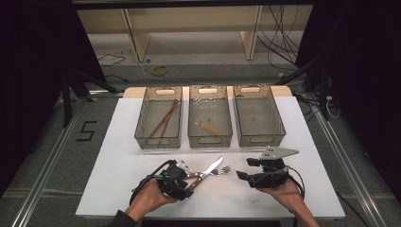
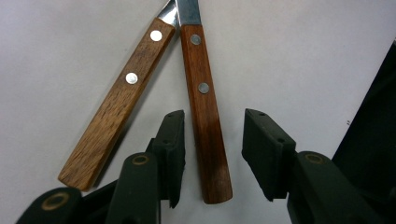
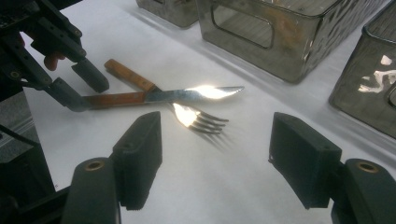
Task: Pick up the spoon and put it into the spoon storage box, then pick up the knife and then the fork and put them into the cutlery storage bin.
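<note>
High view: knife [image 1: 208, 170] lies slantwise, blade up-right, on the white table [image 1: 118, 170]. Left gripper [image 2: 212, 154] straddles its handle, jaws apart; right gripper [image 3: 215, 158] gapes empty.

Three clear bins [image 1: 209, 116] across my white counter [image 1: 118, 163], chopsticks [image 1: 163, 118] in the left one.
</note>
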Motion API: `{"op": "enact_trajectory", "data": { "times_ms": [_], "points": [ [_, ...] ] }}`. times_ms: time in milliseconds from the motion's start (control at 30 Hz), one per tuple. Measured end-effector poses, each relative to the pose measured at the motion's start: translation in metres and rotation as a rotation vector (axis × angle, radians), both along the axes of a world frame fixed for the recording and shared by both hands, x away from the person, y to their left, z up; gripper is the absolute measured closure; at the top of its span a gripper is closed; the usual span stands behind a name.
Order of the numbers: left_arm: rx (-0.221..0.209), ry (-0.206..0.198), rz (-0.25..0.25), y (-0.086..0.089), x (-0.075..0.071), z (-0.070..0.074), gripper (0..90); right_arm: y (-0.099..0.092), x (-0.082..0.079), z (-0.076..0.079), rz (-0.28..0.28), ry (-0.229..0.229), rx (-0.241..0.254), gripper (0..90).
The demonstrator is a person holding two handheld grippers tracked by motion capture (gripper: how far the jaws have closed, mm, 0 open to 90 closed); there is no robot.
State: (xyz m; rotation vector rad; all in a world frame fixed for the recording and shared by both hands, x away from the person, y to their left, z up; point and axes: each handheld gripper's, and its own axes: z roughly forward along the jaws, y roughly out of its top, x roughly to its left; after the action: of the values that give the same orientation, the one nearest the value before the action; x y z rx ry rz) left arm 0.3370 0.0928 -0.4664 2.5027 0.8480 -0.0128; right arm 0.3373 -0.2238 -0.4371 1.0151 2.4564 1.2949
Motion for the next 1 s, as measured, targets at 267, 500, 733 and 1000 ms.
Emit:
{"op": "enact_trajectory", "data": {
  "times_ms": [267,500,733,1000],
  "points": [
    [0.03,-0.006,-0.012,-0.0021,0.0016,-0.0024,62.8,0.0004,0.0003,-0.0001,0.005,-0.001,0.0,35.3],
    [0.064,-0.027,-0.02,-0.0059,0.0011,-0.0031,66.6,0.0003,0.0003,-0.0001,0.007,0.0,0.007,35.4],
    [0.111,-0.035,-0.033,-0.0066,-0.0027,-0.0018,69.8,-0.0005,0.0003,0.0,0.004,0.001,0.009,35.4],
    [0.128,-0.059,-0.033,-0.0076,-0.0047,-0.0021,74.2,0.0004,0.0002,0.0001,0.006,-0.003,0.007,35.7]
  ]
}}
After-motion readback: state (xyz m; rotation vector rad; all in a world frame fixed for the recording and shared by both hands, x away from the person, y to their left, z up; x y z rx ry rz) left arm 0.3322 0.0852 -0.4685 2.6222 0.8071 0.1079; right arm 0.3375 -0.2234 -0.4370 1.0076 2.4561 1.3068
